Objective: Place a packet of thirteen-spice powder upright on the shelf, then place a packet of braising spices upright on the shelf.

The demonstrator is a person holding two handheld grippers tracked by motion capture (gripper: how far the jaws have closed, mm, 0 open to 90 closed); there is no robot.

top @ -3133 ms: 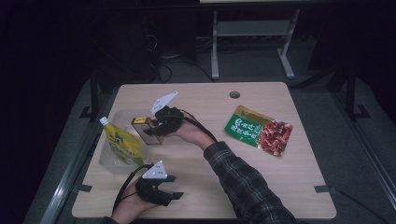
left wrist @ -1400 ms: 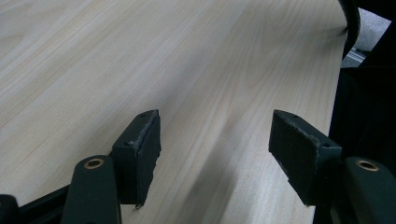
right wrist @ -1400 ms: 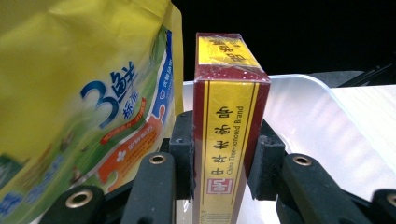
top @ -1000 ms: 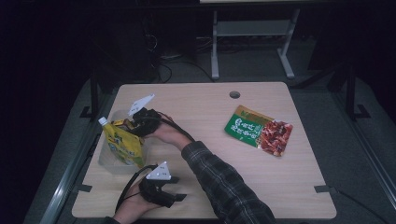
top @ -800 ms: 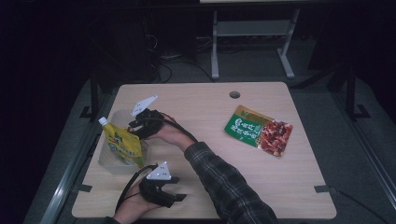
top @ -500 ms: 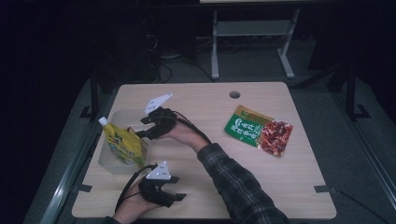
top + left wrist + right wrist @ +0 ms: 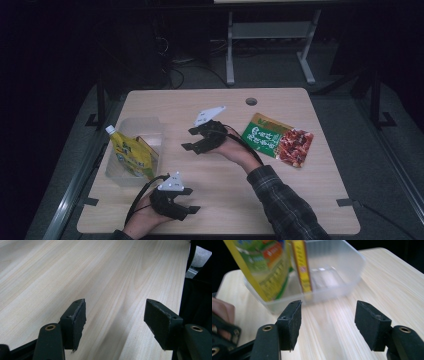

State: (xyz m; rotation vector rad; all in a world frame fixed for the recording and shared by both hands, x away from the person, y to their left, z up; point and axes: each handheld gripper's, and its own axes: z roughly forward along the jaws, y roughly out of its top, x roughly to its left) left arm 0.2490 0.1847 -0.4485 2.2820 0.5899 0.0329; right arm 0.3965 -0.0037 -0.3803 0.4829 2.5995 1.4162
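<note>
Yellow spouted pouch (image 7: pixel 129 156) leans upright inside the clear plastic tub (image 7: pixel 150 130) at the table's left edge, with a thinner yellow-edged packet (image 7: pixel 301 265) standing beside it. We hold our right gripper (image 7: pixel 196 139) just right of the tub, jaws spread wide with nothing between them. Our left gripper (image 7: pixel 182 201) rests near the front edge, also wide open and empty over bare wooden table (image 7: pixel 100 270). A green-and-red snack bag (image 7: pixel 277 139) lies well apart to the right.
</note>
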